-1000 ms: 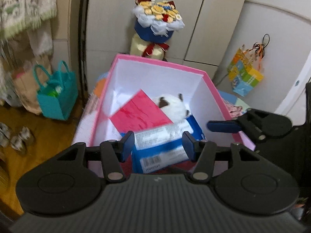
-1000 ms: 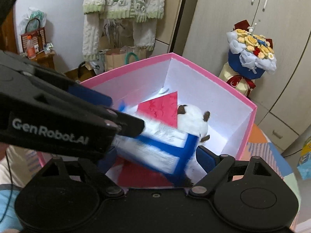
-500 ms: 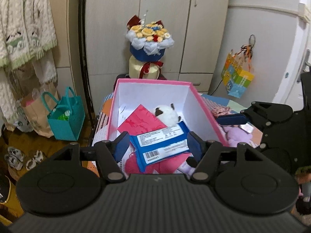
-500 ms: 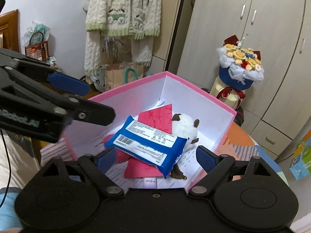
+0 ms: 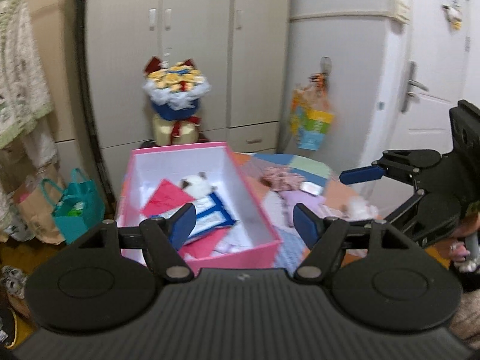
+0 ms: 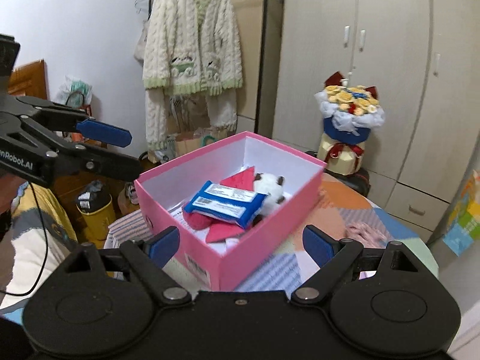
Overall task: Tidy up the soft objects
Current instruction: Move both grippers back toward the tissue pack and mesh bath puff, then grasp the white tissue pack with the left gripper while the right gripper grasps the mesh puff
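A pink box (image 6: 264, 240) (image 5: 255, 207) stands on the patchwork table (image 6: 339, 213). Inside lie a blue tissue pack (image 6: 225, 202) (image 5: 210, 213), a white and brown plush toy (image 6: 271, 186) (image 5: 196, 183), a red envelope (image 5: 165, 199) and a red soft item (image 6: 196, 220). My left gripper (image 5: 243, 225) is open and empty, raised above the box's near right corner. My right gripper (image 6: 241, 244) is open and empty, pulled back in front of the box. Pink and lilac soft cloths (image 5: 288, 186) (image 6: 364, 231) lie on the table to the right of the box.
A flower bouquet (image 6: 349, 126) (image 5: 175, 102) stands behind the table by the wardrobe. A teal bag (image 5: 78, 207) and paper bags sit on the floor at left. A knitted cardigan (image 6: 192, 57) hangs on the wall. A colourful bag (image 5: 312, 123) hangs at right.
Both grippers have pulled up and back from the box. The blue tissue pack, between the left fingers a second ago, now lies free in the box. The left view has swung right.
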Available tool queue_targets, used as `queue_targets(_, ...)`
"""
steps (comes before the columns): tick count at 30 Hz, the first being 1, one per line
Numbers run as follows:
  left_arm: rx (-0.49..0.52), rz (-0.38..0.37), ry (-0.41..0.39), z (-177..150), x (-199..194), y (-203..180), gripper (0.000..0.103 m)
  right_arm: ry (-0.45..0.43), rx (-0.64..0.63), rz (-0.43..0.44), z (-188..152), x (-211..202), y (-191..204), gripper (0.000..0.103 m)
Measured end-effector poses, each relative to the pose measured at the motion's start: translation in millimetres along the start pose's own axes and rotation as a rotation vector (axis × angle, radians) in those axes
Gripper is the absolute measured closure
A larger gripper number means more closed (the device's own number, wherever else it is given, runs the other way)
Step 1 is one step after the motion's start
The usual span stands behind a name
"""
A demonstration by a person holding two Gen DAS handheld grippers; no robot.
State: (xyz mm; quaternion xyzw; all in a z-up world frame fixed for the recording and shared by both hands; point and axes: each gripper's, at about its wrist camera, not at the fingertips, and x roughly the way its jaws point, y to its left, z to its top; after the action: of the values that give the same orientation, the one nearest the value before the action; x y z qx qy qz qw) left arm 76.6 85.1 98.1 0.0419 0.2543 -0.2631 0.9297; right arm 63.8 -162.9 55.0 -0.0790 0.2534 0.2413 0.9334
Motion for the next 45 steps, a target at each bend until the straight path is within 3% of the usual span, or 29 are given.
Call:
queue_targets(10,0.126,-0.148,0.026,-10.1,4.0,-72.6,0.030,-0.110,0.127,-0.119,-66.6,-71.9,-44.1,0.011)
queue_targets(16,0.164,-0.249,0.073,-19.4,27.2,-109.0,0.030,-0.104,0.181,-0.168,-107.4,-79.6,-64.6,0.010)
queue_targets(21,0.185,-0.277,0.108,-25.5,59.2,-130.8,0.030,-0.098,0.213,-0.181,-134.7,-75.0,-83.1,0.010)
queue_targets(31,0.225,-0.195,0.059,-33.4,143.1,-153.2,0.030,-0.086,0.180,-0.248,-164.6,-33.1,-115.0,0.010)
queue_targets(37,0.251,-0.075,0.004,-33.1,202.8,-160.6,0.030,-0.067,0.172,-0.222,-171.1,1.4,-139.7,0.010)
queue_targets(45,0.263,0.002,-0.006,-21.2,267.9,-168.2,0.030,-0.019,0.146,-0.156,-166.5,39.6,-162.8,0.010)
